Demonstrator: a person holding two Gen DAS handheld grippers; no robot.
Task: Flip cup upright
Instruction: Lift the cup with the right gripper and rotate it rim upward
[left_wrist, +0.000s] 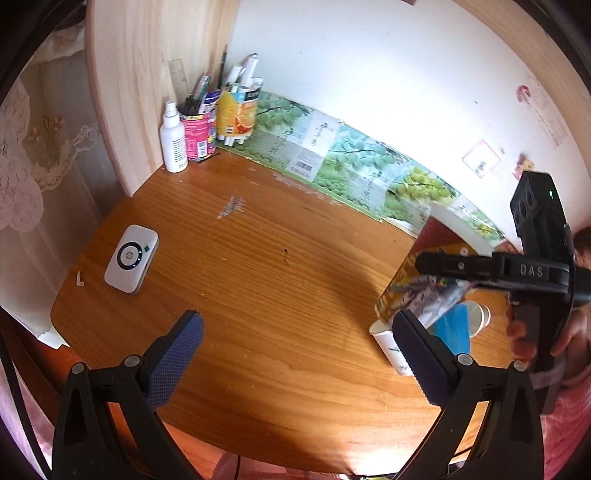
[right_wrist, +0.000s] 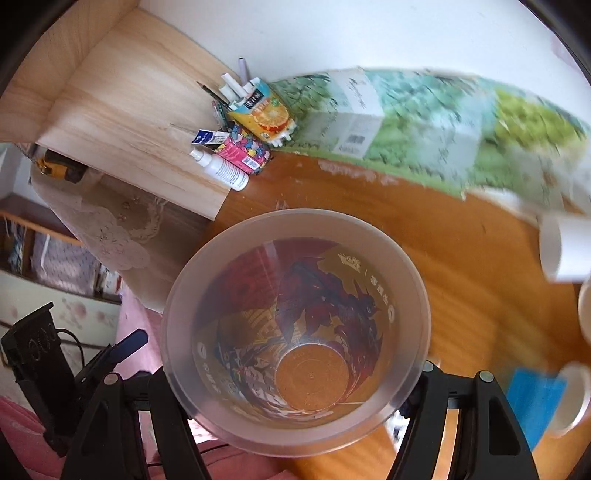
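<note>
Cup (left_wrist: 424, 273) sits at the right of the left wrist view, clamped across its printed wall by the right gripper (left_wrist: 443, 275) and lifted clear of the tabletop (left_wrist: 258, 277). Its long axis is tilted, the frosted rim toward the upper right and the base toward the lower left, so it is neither inverted nor upright yet. In the right wrist view the open mouth fills the lower centre and faces the camera. Judging from this, more wrist rotation is needed before setting it down. The left gripper (left_wrist: 295, 354) hangs wide and empty, near but apart.
</note>
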